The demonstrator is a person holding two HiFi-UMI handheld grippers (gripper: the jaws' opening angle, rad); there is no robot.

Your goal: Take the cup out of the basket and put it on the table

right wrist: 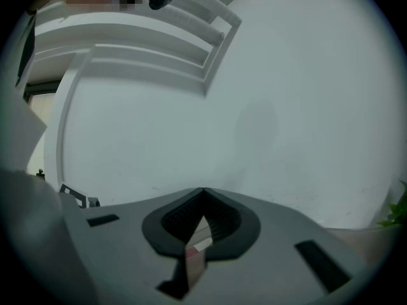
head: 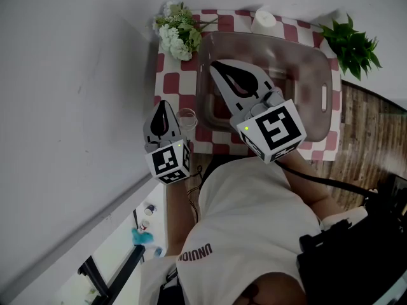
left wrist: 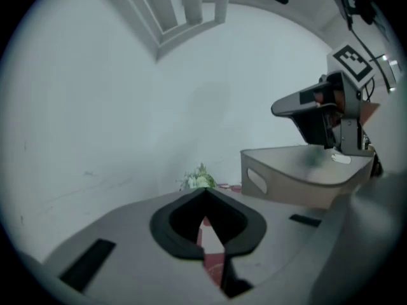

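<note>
- White-shirted torso [head: 254,221] of the person fills the bottom of the head view, nearest the lens, with both arms reaching forward.
- Beyond it stands the table [head: 170,84], covered by a red-and-white checked cloth and pushed against a pale wall.
- On the cloth sits the basket [head: 321,75], a translucent grey-brown tub with a slot handle in its right wall; it takes up most of the tabletop.
- Over the basket's left half hangs the right gripper [head: 219,68]; its own view shows the jaws brought together at the tips, with nothing between them.
- Left of the basket is the left gripper [head: 164,105], low over the cloth; its jaws also meet at the tips and hold nothing.
- At the table's far right corner is a green leafy plant [head: 351,43].
- At the far left corner is a bunch of white flowers [head: 177,32].
- Outside the basket, the cup [head: 187,117], of clear glass, stands upright on the cloth between the basket's left wall and the left gripper, just beside both.
</note>
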